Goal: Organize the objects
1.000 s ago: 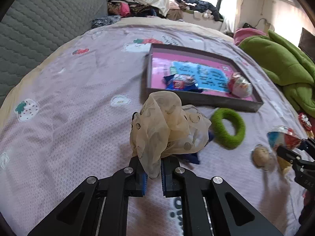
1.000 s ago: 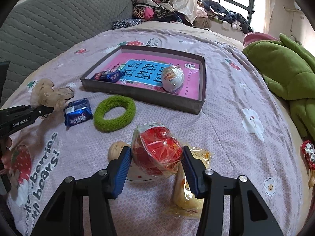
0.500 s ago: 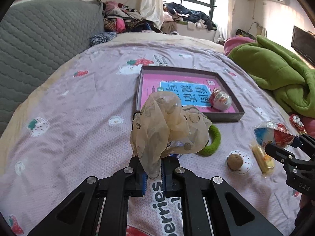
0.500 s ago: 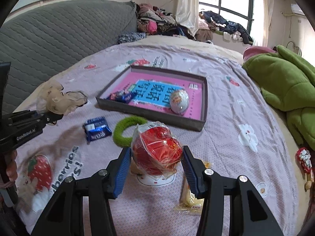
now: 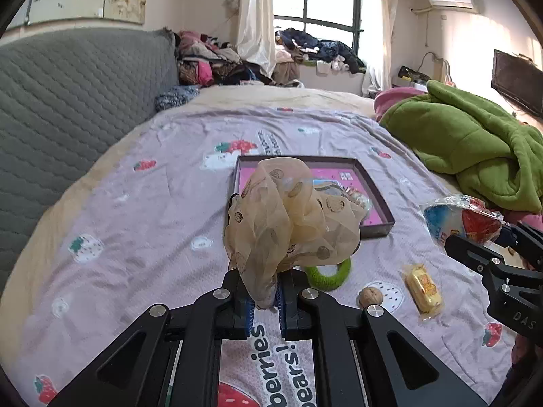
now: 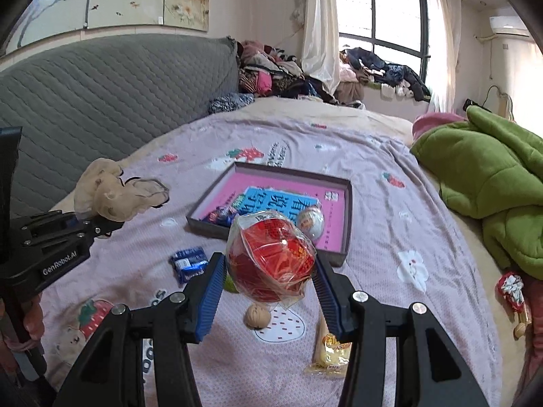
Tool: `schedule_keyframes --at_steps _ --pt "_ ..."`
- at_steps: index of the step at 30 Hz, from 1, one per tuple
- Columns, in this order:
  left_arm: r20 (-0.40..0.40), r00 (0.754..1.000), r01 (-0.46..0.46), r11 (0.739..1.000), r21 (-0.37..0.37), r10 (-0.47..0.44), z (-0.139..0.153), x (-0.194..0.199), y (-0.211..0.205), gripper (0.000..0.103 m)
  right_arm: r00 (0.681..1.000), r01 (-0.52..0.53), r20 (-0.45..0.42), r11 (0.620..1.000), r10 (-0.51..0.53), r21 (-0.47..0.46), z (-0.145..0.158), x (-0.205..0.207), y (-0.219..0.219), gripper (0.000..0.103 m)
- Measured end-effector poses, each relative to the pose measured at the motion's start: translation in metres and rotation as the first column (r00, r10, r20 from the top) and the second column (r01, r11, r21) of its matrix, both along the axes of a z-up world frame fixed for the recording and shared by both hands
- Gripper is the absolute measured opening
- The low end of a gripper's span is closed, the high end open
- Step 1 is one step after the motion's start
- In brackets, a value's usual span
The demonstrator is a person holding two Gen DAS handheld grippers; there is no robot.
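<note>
Both grippers have risen off the bedspread (image 5: 142, 224) since a second ago. My left gripper (image 5: 264, 300) is clamped on a sheer beige spotted scarf (image 5: 288, 217), bunched above the pink-lined tray (image 5: 376, 190); my right gripper (image 6: 269, 291) squeezes a red ball in crinkled clear wrap (image 6: 269, 254).

Both claws (image 5: 264, 300) (image 6: 269, 276) higher above bedspread (image 5: 135, 237)

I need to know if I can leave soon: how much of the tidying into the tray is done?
Done: a wrapped egg and blue candy lie in the tray. In hand: left gripper holds the beige scrunchie, right gripper the red wrapped ball. Left on the bed: green ring, walnut, yellow snack, blue packet.
</note>
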State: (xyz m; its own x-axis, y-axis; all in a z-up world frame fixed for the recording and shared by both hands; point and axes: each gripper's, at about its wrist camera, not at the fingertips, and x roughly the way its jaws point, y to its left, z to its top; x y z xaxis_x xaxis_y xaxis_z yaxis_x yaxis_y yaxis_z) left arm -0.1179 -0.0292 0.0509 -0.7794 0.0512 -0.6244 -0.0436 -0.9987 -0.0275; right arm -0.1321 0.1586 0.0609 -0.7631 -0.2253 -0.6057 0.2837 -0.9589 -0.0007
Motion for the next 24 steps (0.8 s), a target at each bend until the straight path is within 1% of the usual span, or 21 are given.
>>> schedule_keyframes --at_steps 10,16,24 --pt "-0.048 0.999 0.009 1.000 0.003 -0.009 0.032 0.012 0.007 0.010 0.996 0.025 -0.088 0.999 -0.027 -0.021 0.035 0.012 -0.001 0.052" --pt "-0.066 0.998 0.010 1.000 -0.014 -0.011 0.044 0.008 0.014 0.010 0.993 0.041 -0.112 0.998 -0.046 -0.041 0.050 0.011 -0.001 0.052" --pt "-0.072 0.997 0.019 1.000 -0.011 -0.020 0.052 -0.001 0.021 0.010 0.991 0.041 -0.122 0.998 -0.047 -0.050 0.060 0.007 -0.004 0.052"
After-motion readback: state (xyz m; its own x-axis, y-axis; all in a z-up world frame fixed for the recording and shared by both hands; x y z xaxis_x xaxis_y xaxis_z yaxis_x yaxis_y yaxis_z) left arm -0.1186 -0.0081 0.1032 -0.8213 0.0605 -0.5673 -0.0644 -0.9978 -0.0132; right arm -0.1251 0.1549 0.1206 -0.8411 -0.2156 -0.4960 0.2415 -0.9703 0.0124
